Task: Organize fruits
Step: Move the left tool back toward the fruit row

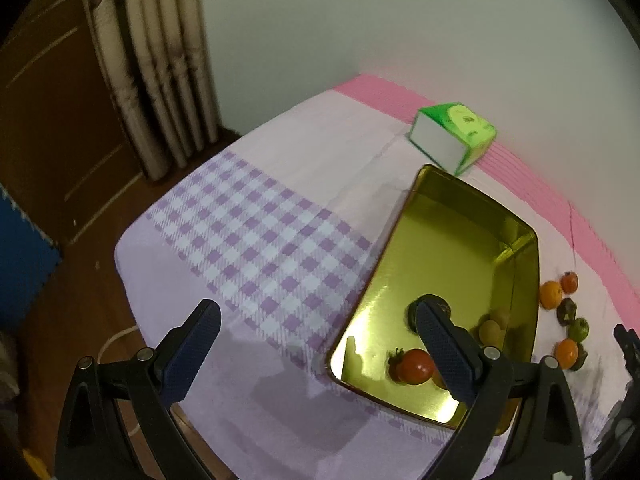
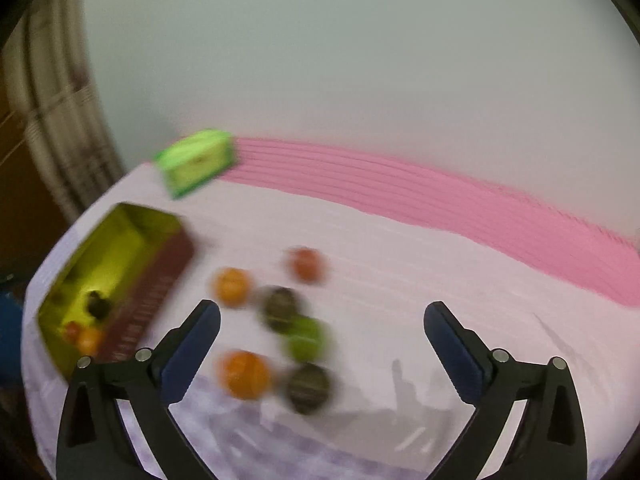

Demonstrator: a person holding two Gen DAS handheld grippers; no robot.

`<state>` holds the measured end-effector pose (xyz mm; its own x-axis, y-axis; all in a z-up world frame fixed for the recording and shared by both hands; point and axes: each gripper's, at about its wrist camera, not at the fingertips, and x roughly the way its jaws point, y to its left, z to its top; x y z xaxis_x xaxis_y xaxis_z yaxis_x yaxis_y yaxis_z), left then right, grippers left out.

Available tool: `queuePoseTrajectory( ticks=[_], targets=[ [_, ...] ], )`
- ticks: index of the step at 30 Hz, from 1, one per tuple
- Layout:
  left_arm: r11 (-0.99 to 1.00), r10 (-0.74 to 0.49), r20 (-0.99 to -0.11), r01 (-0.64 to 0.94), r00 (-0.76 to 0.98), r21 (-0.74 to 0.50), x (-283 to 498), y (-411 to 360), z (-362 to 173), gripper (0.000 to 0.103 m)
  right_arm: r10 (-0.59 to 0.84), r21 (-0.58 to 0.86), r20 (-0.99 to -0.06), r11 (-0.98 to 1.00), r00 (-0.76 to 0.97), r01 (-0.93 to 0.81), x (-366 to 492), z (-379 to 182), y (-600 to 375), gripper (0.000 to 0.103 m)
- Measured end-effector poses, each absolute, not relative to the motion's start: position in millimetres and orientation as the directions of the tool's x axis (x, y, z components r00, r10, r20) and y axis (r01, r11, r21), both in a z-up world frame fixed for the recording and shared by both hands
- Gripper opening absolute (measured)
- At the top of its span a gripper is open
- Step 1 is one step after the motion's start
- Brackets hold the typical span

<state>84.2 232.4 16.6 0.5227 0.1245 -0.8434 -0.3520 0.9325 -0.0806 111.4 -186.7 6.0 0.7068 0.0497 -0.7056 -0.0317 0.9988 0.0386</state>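
Fruits (image 2: 280, 320) lie clustered on the worktop (image 2: 400, 264) beside my gold tin (image 1: 516, 280), some already inside; tissue box (image 1: 456, 136) behind; my left hand-held gripper (image 1: 316, 344) and right hand-held gripper (image 2: 320, 344) both gape, empty.

green tissue pack (image 1: 454, 138), curtain (image 1: 152, 68), checked tablecloth (image 1: 256, 232)

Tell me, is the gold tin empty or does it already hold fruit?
Partly filled. The gold tin holds a red tomato, a yellowish fruit and a dark one; most of its floor is bare.
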Motion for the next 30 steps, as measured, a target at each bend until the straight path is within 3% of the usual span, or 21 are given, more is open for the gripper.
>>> queuePoseTrajectory(
  ticks=[9,20,30],
  targets=[
    [0.991,0.063,-0.831,-0.134,0.552,-0.014,86.2,159.7,24.7,0.097,-0.09,-0.042,-0.77,0.995,0.632,0.091,109.5,-53.1,-259.2,0.103],
    [0.987,-0.11,-0.845,0.154,0.523,-0.034,104.8,35.6,14.0,0.097,-0.078,-0.021,-0.785,0.995,0.614,0.1,113.7,-72.0,-294.9,0.103],
    [0.959,-0.16,-0.863,0.284,0.479,-0.021,121.9,-32.8,-12.6,0.097,-0.087,-0.028,-0.785,0.994,0.613,0.105,112.5,-72.0,-299.2,0.103]
  ],
)
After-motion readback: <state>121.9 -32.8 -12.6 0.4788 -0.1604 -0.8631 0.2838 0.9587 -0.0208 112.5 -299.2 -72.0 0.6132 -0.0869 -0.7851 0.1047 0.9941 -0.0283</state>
